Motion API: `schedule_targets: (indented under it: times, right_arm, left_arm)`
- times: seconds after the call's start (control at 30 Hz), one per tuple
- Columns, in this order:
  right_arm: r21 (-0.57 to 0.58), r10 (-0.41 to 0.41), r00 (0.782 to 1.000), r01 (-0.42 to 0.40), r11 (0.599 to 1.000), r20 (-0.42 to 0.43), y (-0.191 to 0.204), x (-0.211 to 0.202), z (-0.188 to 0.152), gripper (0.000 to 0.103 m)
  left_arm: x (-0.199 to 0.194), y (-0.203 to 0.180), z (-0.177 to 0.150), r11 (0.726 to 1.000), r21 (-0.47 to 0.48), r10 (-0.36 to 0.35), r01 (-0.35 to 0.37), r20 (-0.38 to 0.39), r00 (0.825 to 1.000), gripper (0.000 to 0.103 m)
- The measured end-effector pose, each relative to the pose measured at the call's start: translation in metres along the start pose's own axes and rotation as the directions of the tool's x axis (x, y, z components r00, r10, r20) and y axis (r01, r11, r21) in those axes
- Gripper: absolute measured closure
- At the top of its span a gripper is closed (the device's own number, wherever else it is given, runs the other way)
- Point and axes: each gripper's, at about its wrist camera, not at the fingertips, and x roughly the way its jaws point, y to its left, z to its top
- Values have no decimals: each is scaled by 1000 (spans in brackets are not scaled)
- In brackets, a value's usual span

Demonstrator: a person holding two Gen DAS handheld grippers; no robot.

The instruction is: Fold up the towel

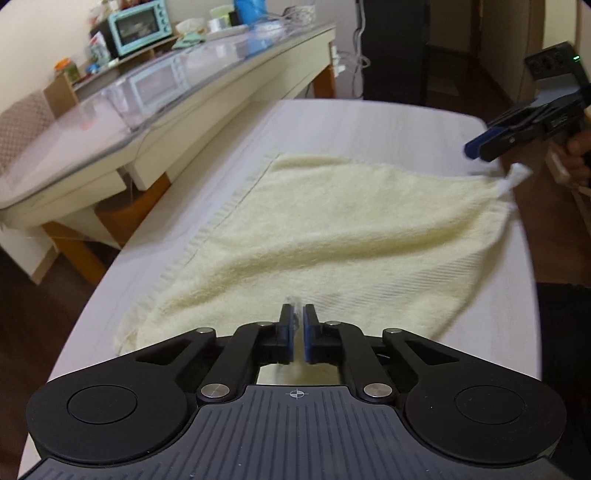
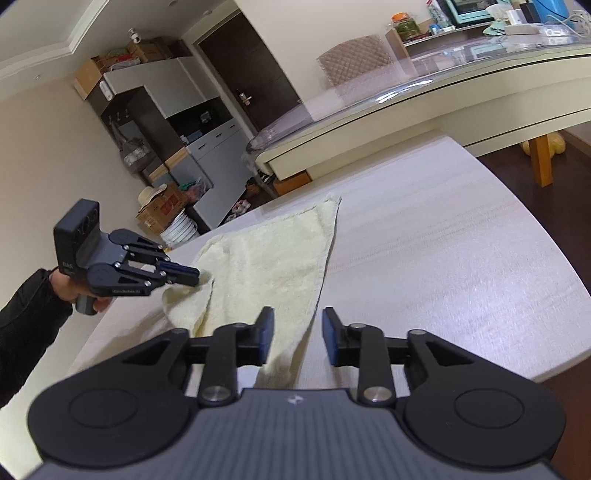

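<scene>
Towel (image 1: 325,229), pale yellow terry with a ribbed border, lay spread on the white tabletop (image 1: 369,122), rumpled into soft ridges and not yet folded in half. One near corner was pinched between the narrow-set pads of the left tongs (image 1: 298,332); in the right wrist view those same tongs bit a bunched hem at the towel's left edge, a small flap already turned under there. The right tongs (image 2: 297,339) stood wide apart, holding nothing, hovering above the other near corner, whose white tag (image 1: 515,177) stuck out by the tabletop's edge.

Risk, as I judged it, lay in that unheld corner: if the left side were lifted alone, the cloth would drag skew across the tabletop and the fold would come out crooked. The right corner sat near the tabletop's rim, so a clumsy grab might catch only the tag, or push the corner over the side. The left pinch looked shallow, and thick terry could slip from it under a pull.

Beyond stood a glass-topped dining table (image 2: 461,96) and a mint toaster oven (image 1: 142,26).
</scene>
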Motion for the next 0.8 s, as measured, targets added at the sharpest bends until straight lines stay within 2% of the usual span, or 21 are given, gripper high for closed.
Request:
schedule_targets:
  times: [0.1,0.2,0.5,0.6,0.63,0.73,0.8]
  right_arm:
    - [-20,26,999,-26,999,-24,5,-5,-9,65]
    - [-42,53,998,-55,998,-39,10,-5,-18,55]
    - [-65,82,997,-82,995,-10,11,6,-22,50]
    - [-47,108,994,-108,993,-12,9,11,-21,51]
    - [-38,113,994,-113,993,-15,8,12,-21,54]
    - [-15,105,994,-106,994,-30,7,14,-21,77]
    - [8,111,993,-111,994,-31,6,13,-22,82]
  left_arm:
    - [-17,-10,-7,1000,11,5,-5,8,1000,98]
    - [-42,-28,-22,1000,3,18,-18,23,1000,98]
    - [-72,-73,-59,999,-27,35,-35,14,999,98]
    - [-73,-69,-58,996,-38,79,-78,25,997,98]
    - [-72,-65,-55,995,-43,87,-86,32,996,95]
    - [-65,-48,-40,994,-50,96,-93,61,993,93]
    - [-54,-37,-27,995,-36,97,-95,68,993,93]
